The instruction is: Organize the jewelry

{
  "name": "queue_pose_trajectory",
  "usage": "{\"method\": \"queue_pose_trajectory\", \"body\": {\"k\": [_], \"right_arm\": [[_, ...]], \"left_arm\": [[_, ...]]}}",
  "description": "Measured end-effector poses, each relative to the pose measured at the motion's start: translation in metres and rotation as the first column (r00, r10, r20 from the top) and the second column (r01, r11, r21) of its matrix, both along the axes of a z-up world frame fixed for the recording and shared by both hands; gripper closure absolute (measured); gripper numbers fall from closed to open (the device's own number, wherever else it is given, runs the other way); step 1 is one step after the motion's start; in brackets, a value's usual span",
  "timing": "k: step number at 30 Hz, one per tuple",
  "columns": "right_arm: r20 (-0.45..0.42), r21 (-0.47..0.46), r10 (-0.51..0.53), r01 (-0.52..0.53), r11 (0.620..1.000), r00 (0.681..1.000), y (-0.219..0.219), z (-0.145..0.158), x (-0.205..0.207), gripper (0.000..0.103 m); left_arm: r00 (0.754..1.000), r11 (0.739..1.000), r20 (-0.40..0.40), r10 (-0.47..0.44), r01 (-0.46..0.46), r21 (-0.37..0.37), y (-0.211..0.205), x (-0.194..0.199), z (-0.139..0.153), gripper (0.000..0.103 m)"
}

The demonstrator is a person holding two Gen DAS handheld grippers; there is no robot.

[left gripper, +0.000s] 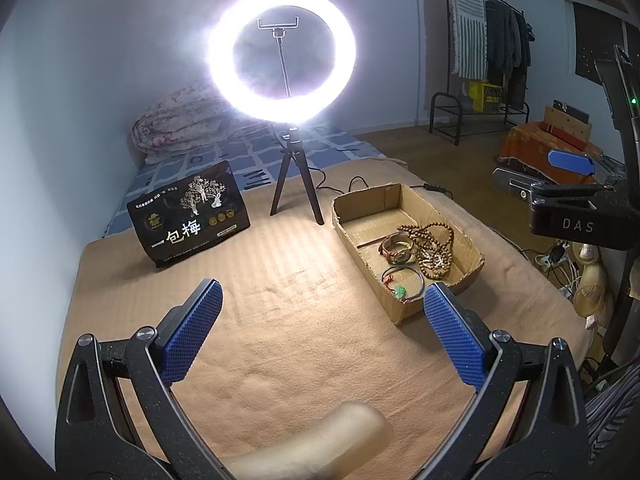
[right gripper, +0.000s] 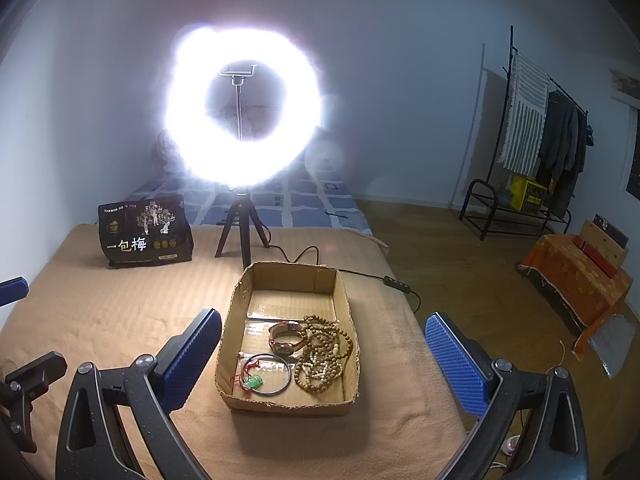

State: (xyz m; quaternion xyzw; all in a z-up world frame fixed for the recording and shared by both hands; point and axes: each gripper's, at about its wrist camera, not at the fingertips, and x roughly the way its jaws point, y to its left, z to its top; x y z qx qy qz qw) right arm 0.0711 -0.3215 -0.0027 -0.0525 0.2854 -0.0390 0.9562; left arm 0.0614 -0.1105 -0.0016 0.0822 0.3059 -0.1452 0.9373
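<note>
A shallow cardboard box (right gripper: 240, 320) lies on the tan blanket; it also shows in the left wrist view (left gripper: 352, 232). Inside lie a wooden bead necklace (right gripper: 324, 354), a wristwatch (right gripper: 286, 338), a thin bangle (right gripper: 276, 376) and a red cord with a green pendant (right gripper: 254, 381). The same beads (left gripper: 434, 250), watch (left gripper: 396, 248) and bangle (left gripper: 402, 280) show in the left wrist view. My right gripper (right gripper: 324, 354) is open above the box's near end, empty. My left gripper (left gripper: 322, 312) is open and empty over bare blanket, left of the box. The right gripper's body (left gripper: 576, 208) appears at the far right.
A lit ring light on a small tripod (right gripper: 240, 232) stands behind the box, its cable (right gripper: 360, 272) trailing right. A black snack bag (right gripper: 146, 232) stands at the back left. Beyond lie a blue checked bed (right gripper: 304, 200), a clothes rack (right gripper: 552, 140) and an orange-covered stand (right gripper: 576, 276).
</note>
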Motion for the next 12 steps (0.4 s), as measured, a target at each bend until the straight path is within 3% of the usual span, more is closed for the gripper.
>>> {"method": "queue_pose_trajectory", "body": {"k": [12], "right_arm": [[-0.014,-0.005,0.01,-0.01,1.0,1.0,-0.0012,-0.0029,0.0014,0.0]], "left_arm": [[0.999,0.999,0.019,0.031,-0.031,-0.018,0.0047,-0.0002,0.0035,0.001]]}}
